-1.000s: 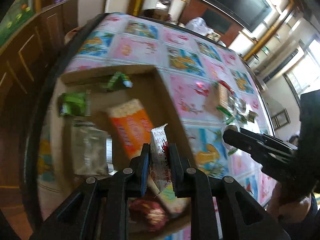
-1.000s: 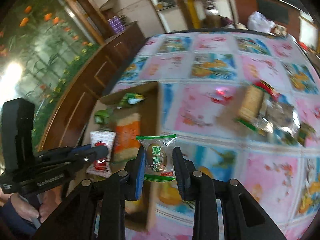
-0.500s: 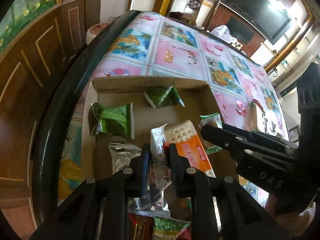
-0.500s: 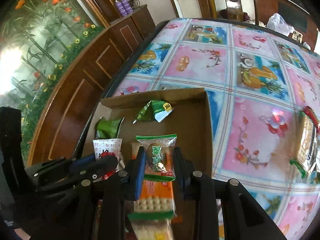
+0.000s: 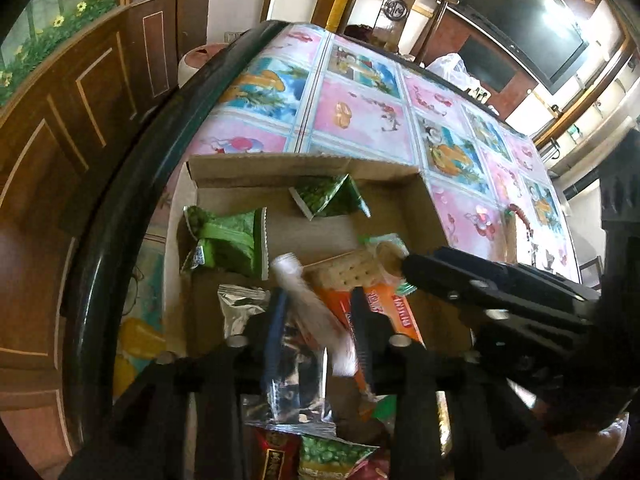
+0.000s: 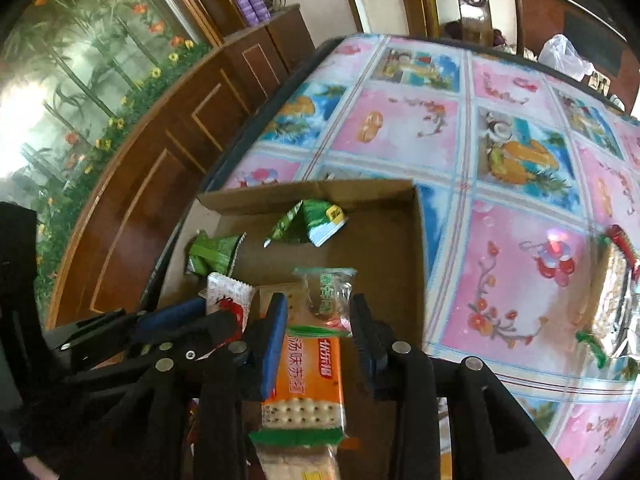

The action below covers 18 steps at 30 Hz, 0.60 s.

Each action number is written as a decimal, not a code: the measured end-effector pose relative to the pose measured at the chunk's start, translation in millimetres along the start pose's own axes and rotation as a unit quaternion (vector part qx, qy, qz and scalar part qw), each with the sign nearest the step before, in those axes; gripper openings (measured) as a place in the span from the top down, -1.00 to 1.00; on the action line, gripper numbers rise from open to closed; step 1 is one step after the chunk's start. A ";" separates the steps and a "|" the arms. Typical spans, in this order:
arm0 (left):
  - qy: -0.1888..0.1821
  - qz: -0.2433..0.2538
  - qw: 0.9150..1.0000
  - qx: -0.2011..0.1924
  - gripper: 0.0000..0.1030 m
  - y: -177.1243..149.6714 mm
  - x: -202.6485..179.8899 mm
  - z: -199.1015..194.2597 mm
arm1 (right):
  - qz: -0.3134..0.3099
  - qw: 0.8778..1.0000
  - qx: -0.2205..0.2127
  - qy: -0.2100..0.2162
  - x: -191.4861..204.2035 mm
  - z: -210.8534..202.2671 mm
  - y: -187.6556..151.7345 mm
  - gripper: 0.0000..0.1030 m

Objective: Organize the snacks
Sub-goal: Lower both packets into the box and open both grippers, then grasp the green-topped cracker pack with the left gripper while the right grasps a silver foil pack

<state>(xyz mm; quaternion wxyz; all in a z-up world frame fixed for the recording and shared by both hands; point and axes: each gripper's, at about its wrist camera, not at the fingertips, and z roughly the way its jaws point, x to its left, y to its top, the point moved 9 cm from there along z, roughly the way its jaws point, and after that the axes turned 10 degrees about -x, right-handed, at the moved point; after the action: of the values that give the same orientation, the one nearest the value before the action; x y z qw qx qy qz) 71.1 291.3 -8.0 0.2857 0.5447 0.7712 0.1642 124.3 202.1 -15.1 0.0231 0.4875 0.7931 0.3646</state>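
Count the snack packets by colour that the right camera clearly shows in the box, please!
green packets: 2
white-and-red packet: 1
clear pastry packet with green print: 1
orange cracker packet: 1
pale cracker pack, cut off at the picture's bottom: 1
Total: 6 in the cardboard box

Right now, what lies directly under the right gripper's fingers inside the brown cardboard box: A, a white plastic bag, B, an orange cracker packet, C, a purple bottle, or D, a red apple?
B: in the right wrist view an orange cracker packet lies flat in the brown cardboard box beneath the right gripper.
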 end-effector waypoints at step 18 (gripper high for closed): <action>-0.058 0.073 0.995 -0.020 0.24 3.4 -85.8 -36.4 | 0.143 0.969 -0.011 -0.203 -304.6 -77.4 2.9 0.16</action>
<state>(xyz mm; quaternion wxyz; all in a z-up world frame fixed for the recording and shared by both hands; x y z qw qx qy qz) 72.0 214.5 44.9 0.3281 0.6024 0.7081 0.1678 255.7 -80.8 -53.6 0.1369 0.6597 0.6893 0.2663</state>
